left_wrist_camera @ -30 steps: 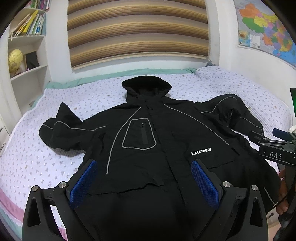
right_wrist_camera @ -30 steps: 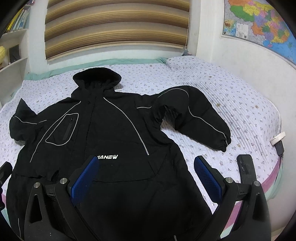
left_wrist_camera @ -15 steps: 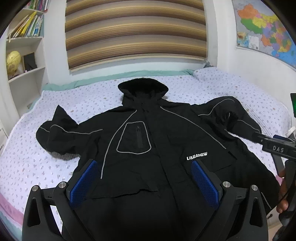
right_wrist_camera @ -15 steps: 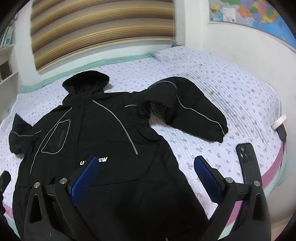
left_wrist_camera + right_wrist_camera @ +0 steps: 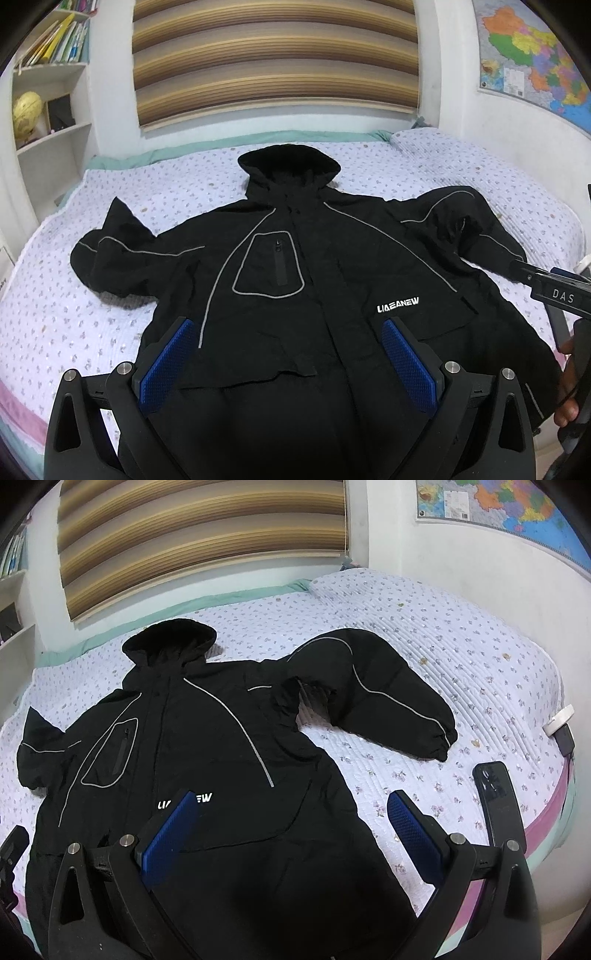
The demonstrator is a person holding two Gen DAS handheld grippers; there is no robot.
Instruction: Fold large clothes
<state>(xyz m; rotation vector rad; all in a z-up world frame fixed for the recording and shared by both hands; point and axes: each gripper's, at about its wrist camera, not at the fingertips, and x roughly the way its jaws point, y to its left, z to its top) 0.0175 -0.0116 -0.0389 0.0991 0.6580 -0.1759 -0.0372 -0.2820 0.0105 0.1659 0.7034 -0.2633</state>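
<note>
We see the bed [image 5: 424, 170], its floral quilt under the black hooded jacket [image 5: 332, 266] spread front-up, sleeves out. Our left gripper [image 5: 288, 362] hovers wide open over the hem; our right gripper [image 5: 295, 834] gapes too, near a dark phone [image 5: 498, 801].

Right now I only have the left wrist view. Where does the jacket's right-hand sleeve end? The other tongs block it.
Observer: On the right wrist view the sleeve bends back down, and its cuff lies flat on the bedspread.
Operator: Anything near that cuff?
Observer: A dark phone lies near the bed's edge, apart from the cuff.
Operator: Anything else there?
Observer: A small white thing sits on the edge beyond the phone; what it is I can't tell.
</note>
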